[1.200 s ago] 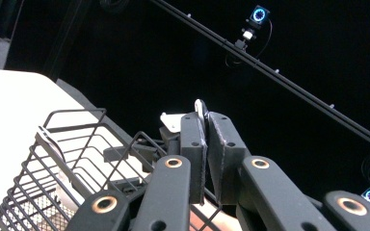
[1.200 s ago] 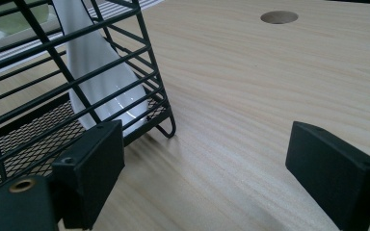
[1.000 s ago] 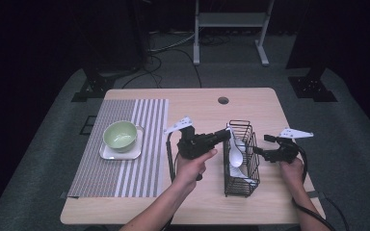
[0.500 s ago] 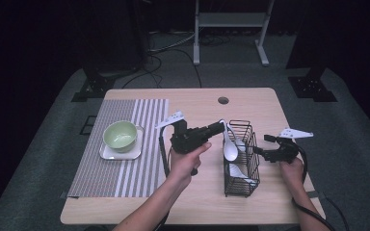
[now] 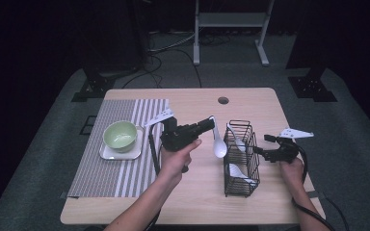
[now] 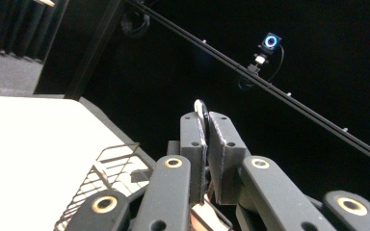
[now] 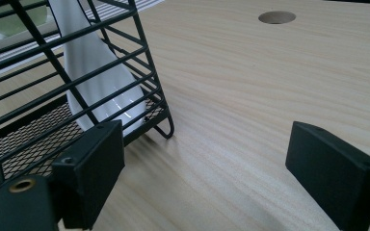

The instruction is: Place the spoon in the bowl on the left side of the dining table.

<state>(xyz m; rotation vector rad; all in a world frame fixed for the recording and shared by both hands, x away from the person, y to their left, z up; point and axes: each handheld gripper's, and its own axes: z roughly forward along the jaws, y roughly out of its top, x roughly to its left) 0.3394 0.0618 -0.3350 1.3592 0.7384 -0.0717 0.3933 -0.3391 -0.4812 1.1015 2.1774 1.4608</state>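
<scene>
- the left tool (image 5: 211, 123) is held above the counter (image 5: 197, 202), just left of the black wire basket (image 5: 239, 166), its jaws clenched on the handle of a white spoon (image 5: 218, 144).
- the spoon hangs from the jaws with its bowl low, in the air beside the basket's left wall and outside it; whether it touches the wire i cannot tell.
- in the left gripper view the two pads (image 6: 207, 144) press together with the thin white edge of the spoon handle (image 6: 200, 107) poking up between them, and a corner of the basket (image 6: 107, 173) lies below to the left.
- the right tool (image 5: 260, 150) rests at the basket's right side, near the counter top, with its jaws released and wide apart.
- in the right gripper view its pads (image 7: 336, 166) stand well apart over bare wood, with nothing between them; the basket's corner (image 7: 154, 103) sits just beside the left pad.
- two more white spoons (image 5: 238, 172) lie inside the basket; one (image 7: 96, 72) leans against the wire.
- farther left, a green bowl (image 5: 120, 134) sits on a small square white plate (image 5: 107, 153) on a striped mat (image 5: 125, 178), well apart from the spoon.
</scene>
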